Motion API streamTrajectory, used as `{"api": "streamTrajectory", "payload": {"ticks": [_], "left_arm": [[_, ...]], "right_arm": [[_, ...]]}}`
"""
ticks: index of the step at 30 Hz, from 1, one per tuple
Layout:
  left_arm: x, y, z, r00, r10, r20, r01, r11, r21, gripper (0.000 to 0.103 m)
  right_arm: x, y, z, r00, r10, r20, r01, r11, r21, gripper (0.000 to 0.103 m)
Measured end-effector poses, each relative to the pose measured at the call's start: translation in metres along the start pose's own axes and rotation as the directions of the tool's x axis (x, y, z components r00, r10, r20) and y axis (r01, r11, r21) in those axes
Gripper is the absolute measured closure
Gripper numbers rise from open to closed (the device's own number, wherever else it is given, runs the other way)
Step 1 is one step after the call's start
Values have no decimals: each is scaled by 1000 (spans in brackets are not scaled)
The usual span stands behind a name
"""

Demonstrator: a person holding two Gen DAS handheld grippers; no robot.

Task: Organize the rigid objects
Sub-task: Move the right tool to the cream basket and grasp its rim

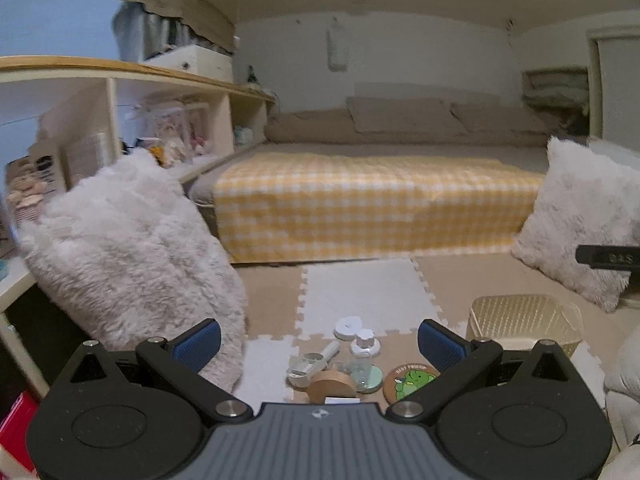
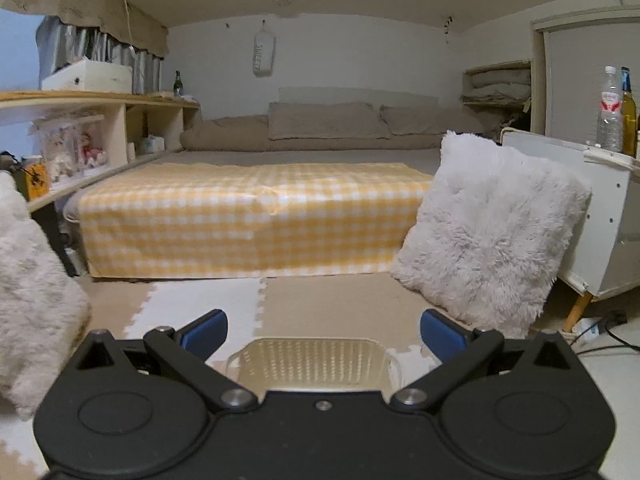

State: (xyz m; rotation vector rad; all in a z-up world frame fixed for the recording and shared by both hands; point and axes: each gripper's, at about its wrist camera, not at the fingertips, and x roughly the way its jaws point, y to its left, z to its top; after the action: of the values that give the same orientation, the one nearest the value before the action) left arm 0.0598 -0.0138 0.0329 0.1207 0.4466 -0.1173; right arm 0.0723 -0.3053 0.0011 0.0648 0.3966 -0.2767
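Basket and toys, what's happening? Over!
Left gripper open, right gripper open, both empty. Small things piled on floor mat; basket empty. Nothing in the way.

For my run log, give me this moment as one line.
left gripper: open, over small items on floor mat | right gripper: open, over empty basket | nothing held

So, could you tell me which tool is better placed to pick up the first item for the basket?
Left. The open left tool looks straight at the items, such as the coaster. The right tool, also open, faces only the basket.
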Motion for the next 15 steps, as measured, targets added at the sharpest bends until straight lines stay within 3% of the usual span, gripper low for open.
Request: {"api": "streamTrajectory", "payload": {"ticks": [4, 10, 15], "left_arm": [[17, -7, 8, 999, -33, 0, 33, 998, 50, 0], [49, -24, 13, 989, -143, -44, 148, 980, 136, 0], [78, -42, 13, 977, -198, -77, 209, 958, 195, 0]], "right_arm": [[36, -11, 4, 999, -20, -48, 21, 999, 28, 0], [87, -38, -2, 990, -6, -139, 18, 996, 83, 0], [126, -69, -13, 968, 2, -252, 31, 991, 127, 17]]}}
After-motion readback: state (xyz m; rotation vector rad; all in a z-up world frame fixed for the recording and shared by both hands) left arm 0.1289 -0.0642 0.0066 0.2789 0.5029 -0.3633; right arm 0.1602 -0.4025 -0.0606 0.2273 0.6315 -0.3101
